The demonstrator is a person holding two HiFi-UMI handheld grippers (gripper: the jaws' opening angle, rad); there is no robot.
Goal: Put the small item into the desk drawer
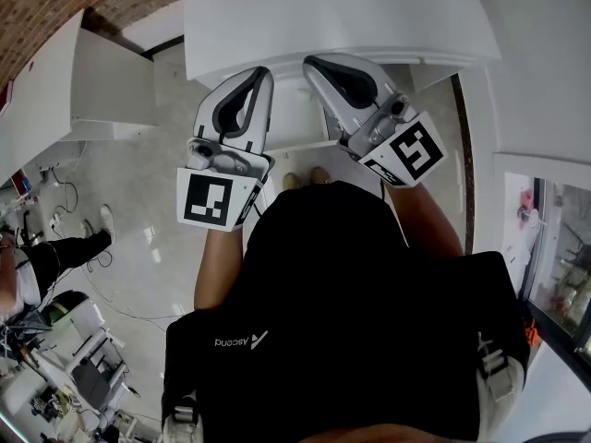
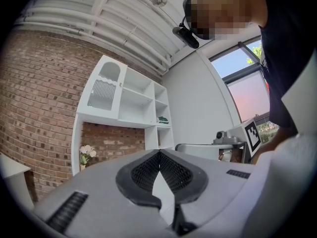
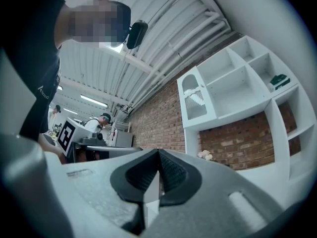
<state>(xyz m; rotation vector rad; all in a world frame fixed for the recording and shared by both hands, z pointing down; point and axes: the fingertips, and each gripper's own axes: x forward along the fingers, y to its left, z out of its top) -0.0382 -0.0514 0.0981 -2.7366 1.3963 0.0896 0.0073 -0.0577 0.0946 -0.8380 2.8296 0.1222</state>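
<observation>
In the head view my left gripper (image 1: 258, 77) and my right gripper (image 1: 319, 65) are held side by side in front of the person's chest, tips at the front edge of the white desk (image 1: 332, 17). Both gripper views look up at the ceiling and the brick wall. The left gripper (image 2: 159, 152) is shut with nothing between its pads. The right gripper (image 3: 158, 151) is shut and empty too. No small item shows in any view. A white panel (image 1: 297, 118) lies below the desk edge between the grippers; I cannot tell whether it is the drawer.
A white shelf unit (image 2: 129, 98) (image 3: 237, 78) stands against the brick wall, with a green object (image 3: 280, 80) in one cell and flowers (image 2: 86, 153) below. A white cabinet (image 1: 74, 90) stands left of the desk. Another person (image 1: 55, 247) is at the far left.
</observation>
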